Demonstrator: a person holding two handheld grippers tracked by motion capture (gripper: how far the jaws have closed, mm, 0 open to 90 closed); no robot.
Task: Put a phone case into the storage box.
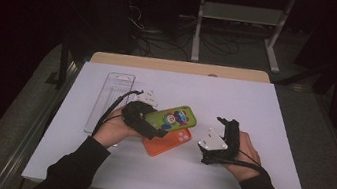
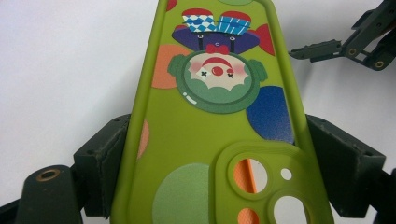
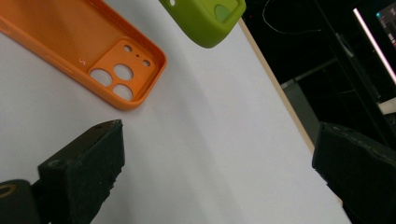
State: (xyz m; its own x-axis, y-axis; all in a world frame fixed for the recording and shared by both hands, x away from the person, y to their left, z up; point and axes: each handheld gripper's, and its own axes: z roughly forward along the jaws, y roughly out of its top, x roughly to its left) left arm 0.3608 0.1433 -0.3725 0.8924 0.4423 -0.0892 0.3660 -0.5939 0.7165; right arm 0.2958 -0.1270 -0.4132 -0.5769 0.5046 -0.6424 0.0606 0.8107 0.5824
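- Two jaws of the left gripper (image 1: 153, 131) pinch a green clown-printed silicone phone case (image 1: 172, 118), long axis running left-near to right-far.
- Right gripper (image 1: 222, 124): jaws spread, holding nothing.

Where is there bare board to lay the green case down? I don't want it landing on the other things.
Free: the right half of the white board, beyond the right gripper, and the near strip in front of both hands. Crowded: left of centre, where the clear tray, the orange case and the left gripper holding the green case cluster.
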